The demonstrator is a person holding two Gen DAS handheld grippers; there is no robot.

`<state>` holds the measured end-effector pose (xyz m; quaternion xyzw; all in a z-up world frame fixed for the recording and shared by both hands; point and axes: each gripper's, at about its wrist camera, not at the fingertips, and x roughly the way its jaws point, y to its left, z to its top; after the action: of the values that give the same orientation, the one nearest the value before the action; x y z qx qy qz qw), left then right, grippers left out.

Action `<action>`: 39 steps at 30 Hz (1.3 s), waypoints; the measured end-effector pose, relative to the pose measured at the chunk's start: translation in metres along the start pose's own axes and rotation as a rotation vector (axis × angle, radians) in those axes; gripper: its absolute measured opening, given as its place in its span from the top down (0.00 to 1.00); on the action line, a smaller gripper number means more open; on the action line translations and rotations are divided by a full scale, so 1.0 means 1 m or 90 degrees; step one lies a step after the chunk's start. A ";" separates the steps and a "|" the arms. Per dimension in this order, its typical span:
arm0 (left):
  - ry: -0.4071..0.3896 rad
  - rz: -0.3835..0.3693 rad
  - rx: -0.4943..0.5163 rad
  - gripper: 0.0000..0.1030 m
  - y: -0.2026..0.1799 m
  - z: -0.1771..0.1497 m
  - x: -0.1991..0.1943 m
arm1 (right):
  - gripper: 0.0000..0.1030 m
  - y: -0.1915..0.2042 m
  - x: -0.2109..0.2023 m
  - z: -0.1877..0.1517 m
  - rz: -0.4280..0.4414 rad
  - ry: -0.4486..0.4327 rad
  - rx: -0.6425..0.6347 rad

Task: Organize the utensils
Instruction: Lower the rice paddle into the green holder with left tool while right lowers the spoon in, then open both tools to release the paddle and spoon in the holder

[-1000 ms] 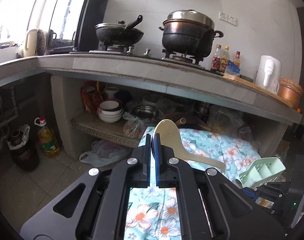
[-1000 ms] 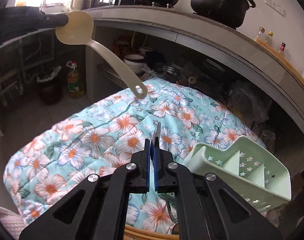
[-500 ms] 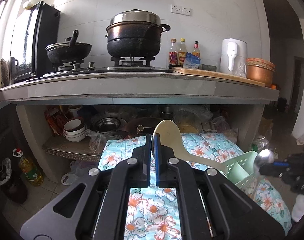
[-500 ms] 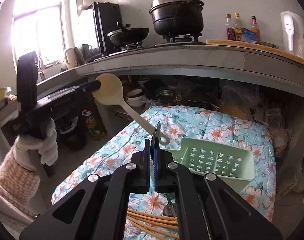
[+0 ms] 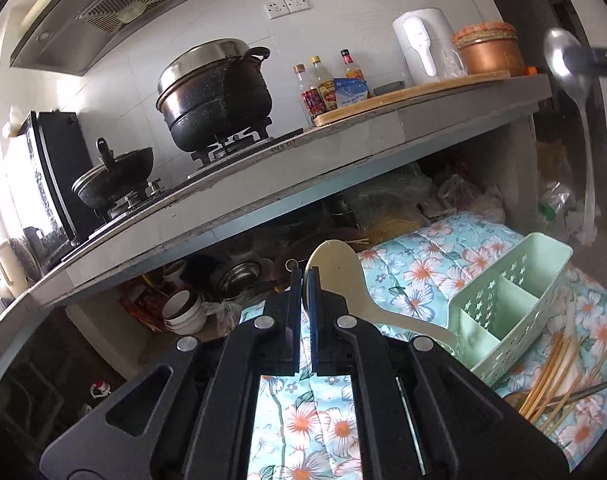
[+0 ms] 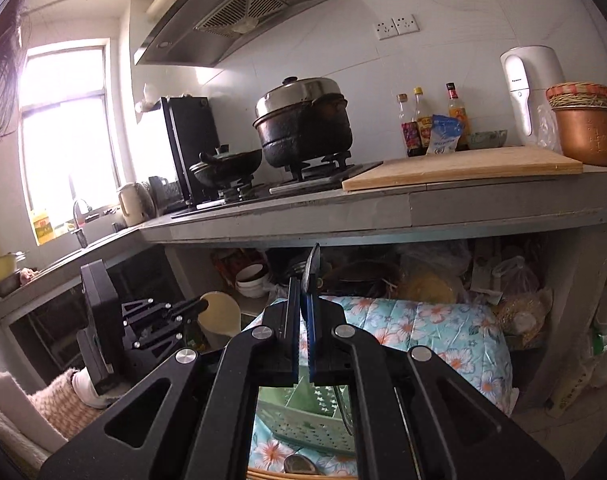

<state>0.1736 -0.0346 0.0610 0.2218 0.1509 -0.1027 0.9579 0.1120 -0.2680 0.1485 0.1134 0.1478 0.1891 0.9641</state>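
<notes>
A kitchen was seen, with a grey counter (image 6: 383,216) carrying a gas hob, a large black pot (image 6: 303,124), sauce bottles and a white kettle (image 6: 531,88) under a range hood. In front of the counter a table was covered by a blue floral cloth (image 5: 419,280).

The left gripper (image 5: 302,280) was closed on the bowl of a cream plastic spoon (image 5: 343,280), whose handle was pointed down to the right, with its end just beside or touching the near corner of a pale green divided utensil caddy (image 5: 515,304) standing on the cloth. Wooden chopsticks (image 5: 551,380) were seen lying on a plate beside the caddy.

The right gripper (image 6: 302,280) was clamped on the bowl of a metal spoon (image 6: 313,266), seen edge-on. In the left view that spoon's handle was seen hanging down above the caddy, well clear of it.
</notes>
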 end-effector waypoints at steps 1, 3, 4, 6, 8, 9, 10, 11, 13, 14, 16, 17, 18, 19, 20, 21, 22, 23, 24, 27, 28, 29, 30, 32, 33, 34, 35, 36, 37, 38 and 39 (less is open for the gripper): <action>0.004 0.000 0.012 0.97 -0.003 -0.001 0.002 | 0.97 -0.004 0.003 0.002 0.008 -0.004 0.006; 0.017 0.002 0.030 0.97 -0.010 -0.004 0.007 | 0.97 -0.010 0.011 0.005 0.022 -0.008 0.017; 0.023 -0.001 0.034 0.97 -0.013 -0.005 0.010 | 0.97 -0.013 0.015 0.006 0.027 -0.009 0.021; 0.034 -0.010 0.035 0.97 -0.017 -0.007 0.017 | 0.97 -0.019 0.026 0.007 0.032 -0.010 0.024; 0.046 -0.018 0.035 0.97 -0.021 -0.010 0.023 | 0.97 -0.024 0.036 0.003 0.030 -0.007 0.020; 0.052 -0.023 0.034 0.97 -0.023 -0.012 0.026 | 0.97 -0.026 0.043 -0.002 0.027 -0.002 0.018; 0.059 -0.029 0.031 0.97 -0.024 -0.014 0.029 | 0.97 -0.030 0.049 -0.007 0.025 0.007 0.020; 0.067 -0.036 0.029 0.97 -0.027 -0.016 0.033 | 0.97 -0.035 0.057 -0.013 0.022 0.019 0.025; 0.082 -0.047 0.024 0.97 -0.030 -0.021 0.039 | 0.97 -0.045 0.073 -0.026 0.007 0.044 0.031; 0.088 -0.053 0.019 0.96 -0.031 -0.023 0.041 | 0.97 -0.050 0.080 -0.034 0.006 0.057 0.038; 0.099 -0.069 0.000 0.94 -0.031 -0.027 0.046 | 0.97 -0.059 0.093 -0.051 0.000 0.084 0.056; 0.103 -0.077 -0.010 0.94 -0.030 -0.029 0.047 | 0.97 -0.062 0.099 -0.058 -0.006 0.098 0.057; 0.110 -0.087 -0.023 0.94 -0.029 -0.030 0.050 | 0.97 -0.064 0.104 -0.066 -0.008 0.112 0.061; 0.116 -0.094 -0.032 0.94 -0.029 -0.031 0.053 | 0.96 -0.066 0.109 -0.073 -0.007 0.131 0.070; 0.121 -0.102 -0.044 0.91 -0.028 -0.033 0.055 | 0.94 -0.067 0.112 -0.078 -0.002 0.144 0.077; 0.125 -0.111 -0.057 0.84 -0.026 -0.034 0.056 | 0.93 -0.067 0.114 -0.083 -0.002 0.152 0.080; 0.128 -0.119 -0.071 0.82 -0.024 -0.036 0.056 | 0.93 -0.066 0.114 -0.087 -0.005 0.158 0.078; 0.129 -0.125 -0.084 0.75 -0.022 -0.036 0.057 | 0.91 -0.065 0.114 -0.089 -0.007 0.162 0.077; 0.131 -0.130 -0.100 0.69 -0.019 -0.037 0.057 | 0.88 -0.064 0.112 -0.091 -0.007 0.163 0.078; 0.130 -0.145 -0.140 0.63 -0.012 -0.041 0.057 | 0.66 -0.063 0.106 -0.091 -0.002 0.154 0.085; 0.129 -0.147 -0.151 0.61 -0.010 -0.041 0.056 | 0.62 -0.062 0.103 -0.090 -0.003 0.150 0.085; 0.129 -0.147 -0.161 0.59 -0.008 -0.041 0.055 | 0.60 -0.061 0.099 -0.088 -0.005 0.144 0.084; 0.128 -0.148 -0.171 0.57 -0.006 -0.042 0.054 | 0.58 -0.059 0.095 -0.086 -0.005 0.138 0.083; 0.126 -0.153 -0.192 0.56 -0.001 -0.043 0.052 | 0.51 -0.056 0.088 -0.083 -0.010 0.126 0.081; 0.126 -0.156 -0.203 0.55 0.001 -0.044 0.051 | 0.47 -0.055 0.085 -0.082 -0.016 0.122 0.081; 0.126 -0.157 -0.212 0.54 0.003 -0.044 0.051 | 0.45 -0.053 0.081 -0.080 -0.022 0.118 0.079; 0.126 -0.159 -0.221 0.54 0.005 -0.045 0.049 | 0.41 -0.051 0.077 -0.079 -0.031 0.114 0.076; 0.124 -0.160 -0.227 0.54 0.008 -0.045 0.048 | 0.38 -0.050 0.073 -0.078 -0.040 0.110 0.074; 0.120 -0.160 -0.234 0.54 0.010 -0.045 0.045 | 0.34 -0.047 0.069 -0.076 -0.047 0.105 0.071; 0.116 -0.161 -0.240 0.53 0.011 -0.045 0.043 | 0.28 -0.044 0.064 -0.075 -0.056 0.098 0.068; 0.109 -0.163 -0.247 0.50 0.013 -0.044 0.040 | 0.25 -0.041 0.058 -0.074 -0.070 0.091 0.065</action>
<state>0.2031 -0.0082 0.0148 0.0208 0.2751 -0.1733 0.9454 0.1531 -0.2702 0.0540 0.1404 0.2314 0.1359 0.9530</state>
